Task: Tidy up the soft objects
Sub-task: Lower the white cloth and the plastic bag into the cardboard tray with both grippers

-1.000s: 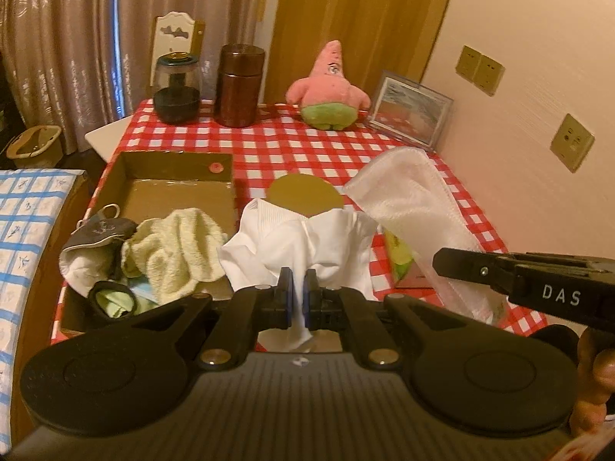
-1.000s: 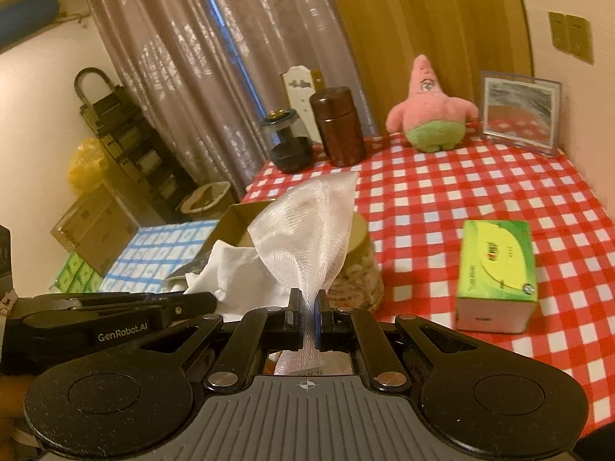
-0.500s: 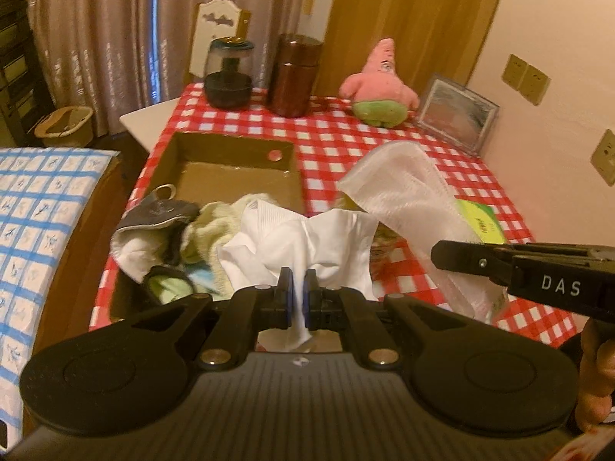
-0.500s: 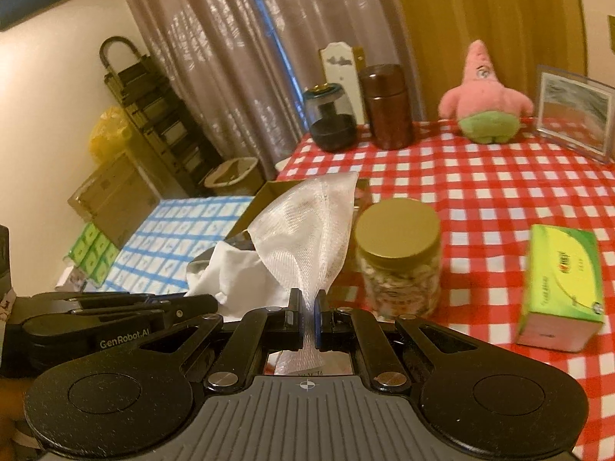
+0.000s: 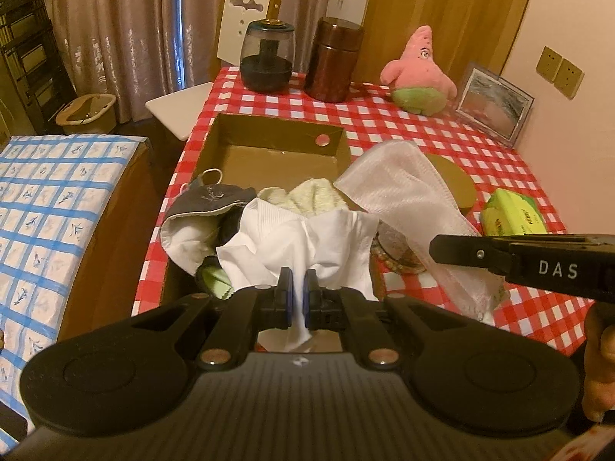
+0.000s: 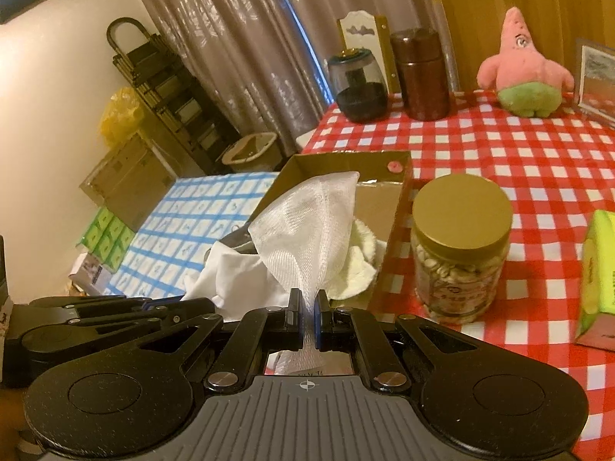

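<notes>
Since a second ago: both your grippers have swung toward the cardboard box, so the box now fills the middle of the left wrist view and the jar's side is hidden behind cloth.

Left wrist view
- Left gripper: your fingers are pinched tight on the white cloth, which bunches up just above the box's near end.
- Box: it sits along the table's left edge on the red checked tablecloth; its far half is bare.
- Box contents: a grey face mask at the near left, a cream towel beside it.
- Right gripper: it reaches in from the right edge, mesh cloth draped from it.

Right wrist view
- Right gripper: your fingers are closed on the white mesh cloth, which fans upward over the box.
- Jar: gold-lidded, standing just right of the box.
- Green tissue pack: near the table's right edge.
- Pink plush star: at the far edge.
</notes>
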Demonstrator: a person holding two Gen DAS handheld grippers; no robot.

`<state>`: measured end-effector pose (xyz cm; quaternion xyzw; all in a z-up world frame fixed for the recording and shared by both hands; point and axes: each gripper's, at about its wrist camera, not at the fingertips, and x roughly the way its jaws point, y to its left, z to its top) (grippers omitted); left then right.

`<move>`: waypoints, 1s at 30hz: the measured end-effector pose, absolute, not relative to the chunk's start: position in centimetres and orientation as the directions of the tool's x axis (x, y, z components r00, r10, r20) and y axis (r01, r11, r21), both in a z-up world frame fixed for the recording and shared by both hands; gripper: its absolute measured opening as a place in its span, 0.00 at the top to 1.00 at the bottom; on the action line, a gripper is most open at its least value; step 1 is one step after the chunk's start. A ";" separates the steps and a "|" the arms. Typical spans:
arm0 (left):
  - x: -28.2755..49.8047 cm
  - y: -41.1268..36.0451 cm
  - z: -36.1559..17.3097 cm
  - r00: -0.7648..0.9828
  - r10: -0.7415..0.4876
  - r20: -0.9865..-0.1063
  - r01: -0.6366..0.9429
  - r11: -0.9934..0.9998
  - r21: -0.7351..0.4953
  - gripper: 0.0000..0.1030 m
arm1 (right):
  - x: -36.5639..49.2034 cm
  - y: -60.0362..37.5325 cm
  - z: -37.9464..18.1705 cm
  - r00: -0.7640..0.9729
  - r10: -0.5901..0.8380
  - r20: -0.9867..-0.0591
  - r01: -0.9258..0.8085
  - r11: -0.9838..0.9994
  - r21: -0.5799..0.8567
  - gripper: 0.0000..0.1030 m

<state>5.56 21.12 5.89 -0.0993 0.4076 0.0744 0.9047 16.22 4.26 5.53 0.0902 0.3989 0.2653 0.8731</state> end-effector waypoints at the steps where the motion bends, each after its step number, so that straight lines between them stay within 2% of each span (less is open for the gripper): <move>1: 5.6 21.3 5.8 0.655 0.055 -0.754 -0.216 0.969 -0.117 0.96 | 16.4 4.3 5.3 0.536 0.537 -0.651 -0.391 0.842 0.372 0.95; 19: 7.4 25.1 3.4 0.609 0.082 -0.789 -0.209 0.976 -0.061 0.96 | 19.4 7.4 1.9 0.432 0.543 -0.720 -0.369 0.835 0.409 0.95; 30: 10.7 27.1 -0.5 0.535 0.042 -0.844 -0.161 0.986 -0.053 0.98 | 22.2 9.7 -2.1 0.319 0.530 -0.786 -0.340 0.838 0.427 0.95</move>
